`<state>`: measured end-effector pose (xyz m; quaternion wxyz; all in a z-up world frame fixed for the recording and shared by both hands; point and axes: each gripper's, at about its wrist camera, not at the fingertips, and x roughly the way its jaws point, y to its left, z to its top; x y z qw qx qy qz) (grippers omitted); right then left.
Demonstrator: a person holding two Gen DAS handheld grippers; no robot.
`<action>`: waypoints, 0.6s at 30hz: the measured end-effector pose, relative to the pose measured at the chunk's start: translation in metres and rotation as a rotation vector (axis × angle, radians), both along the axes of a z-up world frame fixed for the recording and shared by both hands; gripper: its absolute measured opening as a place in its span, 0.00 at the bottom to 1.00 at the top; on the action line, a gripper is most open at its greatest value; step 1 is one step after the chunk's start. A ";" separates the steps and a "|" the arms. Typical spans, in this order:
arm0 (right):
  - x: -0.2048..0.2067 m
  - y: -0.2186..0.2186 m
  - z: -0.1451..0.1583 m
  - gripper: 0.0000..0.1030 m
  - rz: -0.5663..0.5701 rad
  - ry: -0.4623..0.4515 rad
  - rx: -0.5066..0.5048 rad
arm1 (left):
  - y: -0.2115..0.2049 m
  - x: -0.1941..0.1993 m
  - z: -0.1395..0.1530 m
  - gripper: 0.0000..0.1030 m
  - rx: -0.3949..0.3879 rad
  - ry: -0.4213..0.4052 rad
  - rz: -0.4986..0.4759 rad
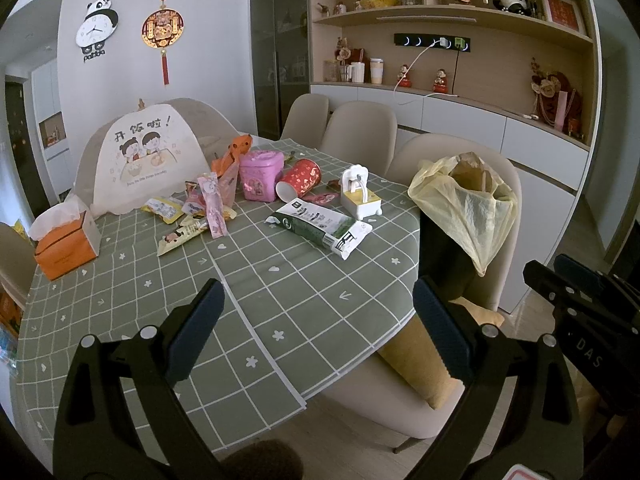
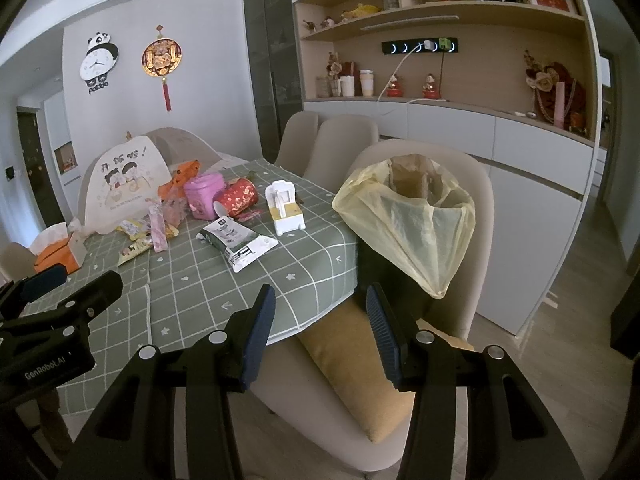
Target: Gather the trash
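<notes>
Nearest the cameras, the left gripper (image 1: 316, 328) hangs over the near edge of the table (image 1: 280, 280) with its jaws spread wide and nothing between them, while the right gripper (image 2: 320, 334) hovers just off the table's right edge, above a mustard cushion (image 2: 352, 360) on a beige chair (image 2: 460, 184), its jaws likewise parted and empty. Draped over that chair's back, a yellow plastic bag (image 2: 412, 224) lines a brown paper bag and gapes open, just beside the table's right edge. Farther in, toward the middle of the checked green cloth, a green-and-white wrapper (image 1: 316, 226) lies flat, well apart from both grippers. Behind it stand a small white-and-yellow holder (image 1: 359, 196), a red paper cup (image 1: 300, 180) tipped on its side and a pink tub (image 1: 259, 176). Left of these, a loose heap of snack wrappers (image 1: 200, 212) spreads across the cloth, with an orange tissue box (image 1: 66, 244) near the left edge. At the far end sits a folding mesh food cover (image 1: 144, 160) printed with two cartoon children.
</notes>
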<state>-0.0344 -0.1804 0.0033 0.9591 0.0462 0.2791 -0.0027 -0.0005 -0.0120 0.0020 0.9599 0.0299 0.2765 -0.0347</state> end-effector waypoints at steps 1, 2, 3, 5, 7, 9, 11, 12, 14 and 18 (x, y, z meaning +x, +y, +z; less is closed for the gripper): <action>0.000 0.000 0.000 0.44 0.000 0.000 0.000 | 0.000 0.000 0.000 0.88 -0.001 0.001 0.000; -0.001 -0.001 -0.003 0.44 -0.002 0.001 -0.002 | 0.000 0.000 0.000 0.88 -0.001 0.003 0.000; -0.002 -0.002 -0.005 0.44 -0.003 0.002 -0.002 | 0.000 0.000 0.000 0.88 -0.002 0.004 0.000; -0.002 -0.002 -0.007 0.44 -0.005 0.003 -0.003 | 0.001 -0.002 -0.004 0.88 -0.005 0.006 0.003; -0.003 -0.002 -0.009 0.44 -0.010 0.005 -0.003 | 0.001 -0.003 -0.005 0.88 -0.005 0.006 0.001; -0.002 -0.002 -0.012 0.44 -0.015 0.011 0.000 | 0.001 -0.002 -0.005 0.88 -0.005 0.011 0.000; -0.001 -0.001 -0.013 0.44 -0.021 0.016 0.000 | 0.003 0.001 -0.008 0.88 -0.005 0.017 -0.002; 0.004 0.000 -0.010 0.44 -0.024 0.019 -0.003 | 0.005 0.003 -0.010 0.88 -0.008 0.018 -0.003; 0.008 0.004 -0.011 0.44 -0.034 0.023 -0.012 | 0.011 0.012 -0.013 0.88 -0.018 0.022 -0.005; 0.023 0.016 -0.013 0.44 -0.051 0.042 -0.029 | 0.041 0.041 -0.014 0.88 -0.033 0.028 0.012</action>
